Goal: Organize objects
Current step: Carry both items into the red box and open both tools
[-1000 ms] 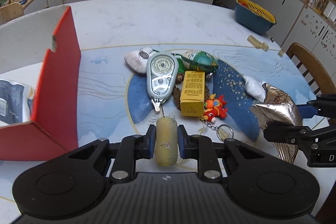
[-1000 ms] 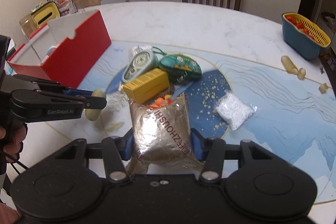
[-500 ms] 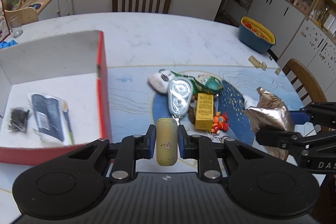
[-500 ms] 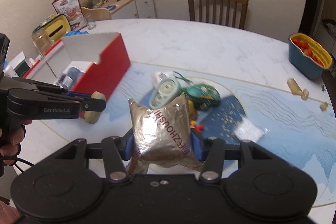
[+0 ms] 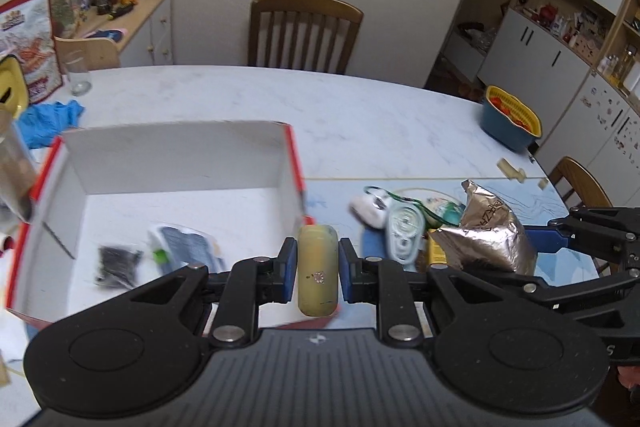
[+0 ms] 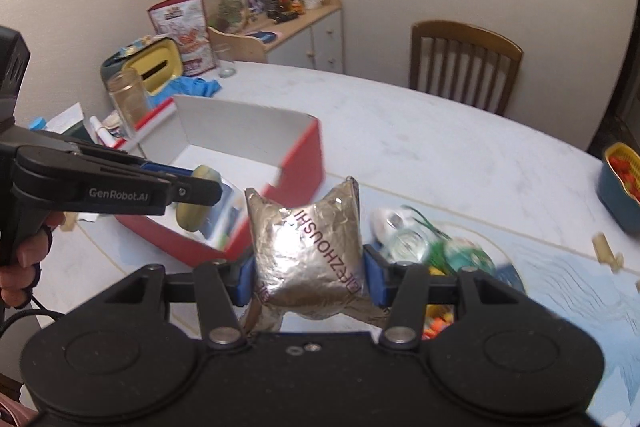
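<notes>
Left gripper (image 5: 318, 264) pinches stiff yellowish cylinder (image 5: 318, 267) mid-body; right gripper (image 6: 308, 277) squeezes soft, crinkly foil pouch (image 6: 308, 247) — likely light, slippery.

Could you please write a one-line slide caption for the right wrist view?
Right hand-held gripper clamps a silver foil pouch near the red box, beside the left hand-held gripper holding a yellowish cylinder.

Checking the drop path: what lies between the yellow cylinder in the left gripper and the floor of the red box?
Only the box's red side wall; the cylinder hangs at that edge, in the left wrist view.
</notes>
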The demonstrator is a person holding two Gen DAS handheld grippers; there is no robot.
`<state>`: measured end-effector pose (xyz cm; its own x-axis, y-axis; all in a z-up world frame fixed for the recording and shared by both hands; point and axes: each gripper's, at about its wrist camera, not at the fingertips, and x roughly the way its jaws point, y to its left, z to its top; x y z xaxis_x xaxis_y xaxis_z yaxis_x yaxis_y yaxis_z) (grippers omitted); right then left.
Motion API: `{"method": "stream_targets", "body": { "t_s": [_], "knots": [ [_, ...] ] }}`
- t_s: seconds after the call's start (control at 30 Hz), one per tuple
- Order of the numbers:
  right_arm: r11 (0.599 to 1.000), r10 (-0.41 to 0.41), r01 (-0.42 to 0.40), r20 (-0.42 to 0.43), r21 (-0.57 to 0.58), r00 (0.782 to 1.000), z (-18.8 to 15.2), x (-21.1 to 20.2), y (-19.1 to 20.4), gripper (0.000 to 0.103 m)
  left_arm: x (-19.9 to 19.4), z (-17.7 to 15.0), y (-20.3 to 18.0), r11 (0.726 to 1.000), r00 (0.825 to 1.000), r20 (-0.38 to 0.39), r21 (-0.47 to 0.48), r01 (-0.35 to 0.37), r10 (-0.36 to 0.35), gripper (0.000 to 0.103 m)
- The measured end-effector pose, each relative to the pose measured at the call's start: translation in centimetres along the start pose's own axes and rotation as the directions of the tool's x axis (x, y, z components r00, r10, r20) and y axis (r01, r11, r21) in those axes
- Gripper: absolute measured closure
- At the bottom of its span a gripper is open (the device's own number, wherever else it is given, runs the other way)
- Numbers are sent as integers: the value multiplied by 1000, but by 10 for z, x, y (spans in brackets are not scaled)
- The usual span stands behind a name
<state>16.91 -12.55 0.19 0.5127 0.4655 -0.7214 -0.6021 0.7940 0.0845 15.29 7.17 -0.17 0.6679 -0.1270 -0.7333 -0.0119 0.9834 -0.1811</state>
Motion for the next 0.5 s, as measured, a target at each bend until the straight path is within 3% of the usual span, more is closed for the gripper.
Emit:
{"method": "stream_targets", "body": {
  "t_s": [0.5],
  "knots": [
    [999, 22, -21, 2, -45, 1000, 45, 61, 60, 52, -8, 16, 91, 994, 996, 10, -65, -91, 92, 82]
  ]
}}
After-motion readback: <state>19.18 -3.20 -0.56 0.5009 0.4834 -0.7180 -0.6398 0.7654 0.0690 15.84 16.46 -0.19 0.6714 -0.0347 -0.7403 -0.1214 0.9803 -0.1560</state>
